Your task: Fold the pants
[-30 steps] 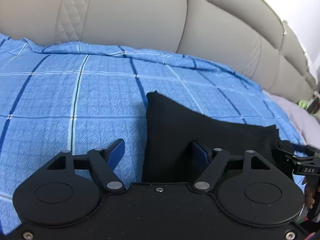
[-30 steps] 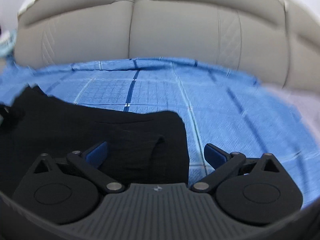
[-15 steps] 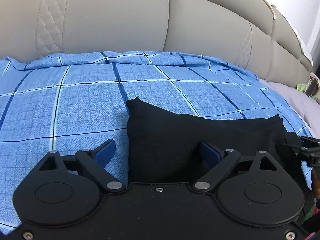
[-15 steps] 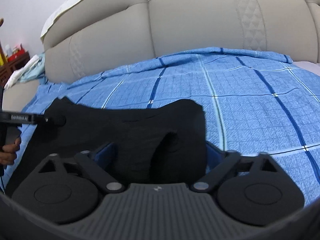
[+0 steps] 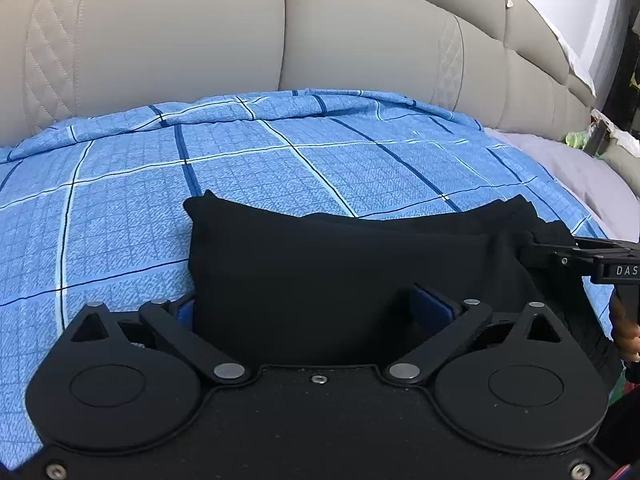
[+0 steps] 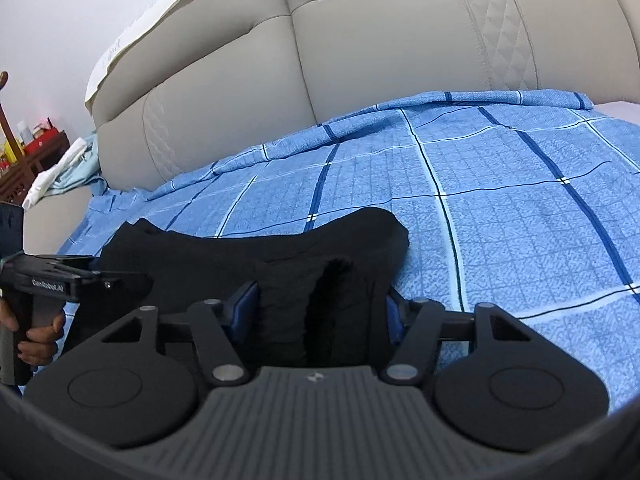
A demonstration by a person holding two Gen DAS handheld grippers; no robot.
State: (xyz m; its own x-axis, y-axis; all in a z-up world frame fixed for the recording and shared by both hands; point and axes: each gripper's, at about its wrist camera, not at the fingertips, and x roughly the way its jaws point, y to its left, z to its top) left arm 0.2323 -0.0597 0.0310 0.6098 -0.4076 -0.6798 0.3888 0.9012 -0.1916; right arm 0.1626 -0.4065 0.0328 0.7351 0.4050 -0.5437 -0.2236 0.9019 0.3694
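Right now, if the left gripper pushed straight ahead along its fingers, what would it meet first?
The left gripper already has the black pants between its fingers, so it would bunch the pants first. Past them lies the blue plaid sheet, then probably the beige headboard; depth is unclear.

Black pants between left gripper jaws.

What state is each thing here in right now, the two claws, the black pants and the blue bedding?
Left gripper: shut on the black pants' edge.
Right gripper: shut on a bunched edge of the pants.
Black pants: folded over, held at both ends, lying on the bed.
Blue checked sheet: spread out, rumpled along the headboard.
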